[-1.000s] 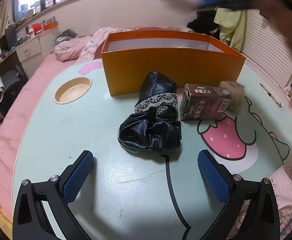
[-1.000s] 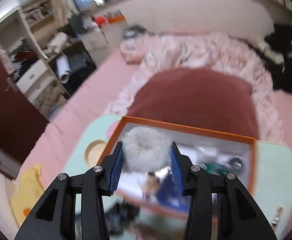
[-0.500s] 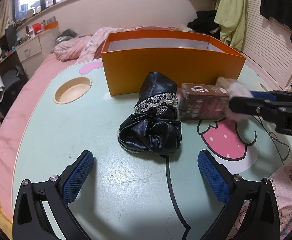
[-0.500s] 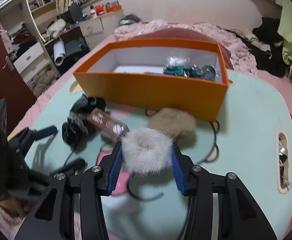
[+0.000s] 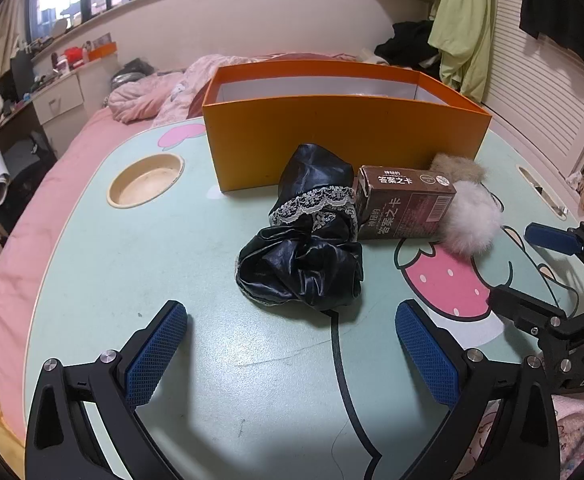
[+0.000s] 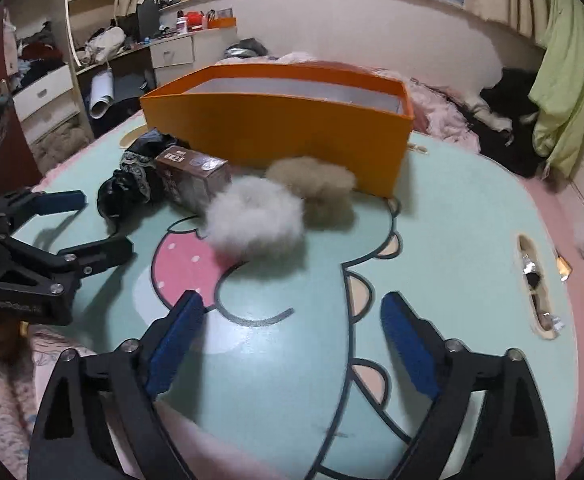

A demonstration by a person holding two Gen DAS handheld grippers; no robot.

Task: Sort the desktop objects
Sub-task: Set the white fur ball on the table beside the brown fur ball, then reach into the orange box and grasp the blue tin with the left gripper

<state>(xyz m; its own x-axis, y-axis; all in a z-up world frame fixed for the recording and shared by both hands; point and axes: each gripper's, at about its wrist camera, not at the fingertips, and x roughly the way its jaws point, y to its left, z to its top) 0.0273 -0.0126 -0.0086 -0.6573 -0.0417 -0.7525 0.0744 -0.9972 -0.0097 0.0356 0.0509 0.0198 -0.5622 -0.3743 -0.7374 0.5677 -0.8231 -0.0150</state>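
Note:
A white fluffy hair ring (image 6: 255,220) (image 5: 472,220) lies on the mint table, touching a brown carton (image 5: 404,208) (image 6: 191,176). My right gripper (image 6: 292,300) (image 5: 514,264) sits just short of the ring, its jaws opening with nothing between them. A tan fluffy ring (image 6: 316,184) (image 5: 458,166) rests against the orange box (image 5: 344,136) (image 6: 283,120). Black satin cloth with lace trim (image 5: 308,240) (image 6: 131,176) lies ahead of my left gripper (image 5: 290,312) (image 6: 105,222), which stands open and empty.
A round cup recess (image 5: 145,180) is sunk into the table's left side and a narrow slot (image 6: 536,280) into its right side. The table stands on a pink bed (image 5: 23,240). Drawers and clutter (image 6: 51,92) are beyond on the left.
My right gripper came down from over the orange box to the table with the white fluffy ring, then let it go beside the carton. The left gripper kept still.

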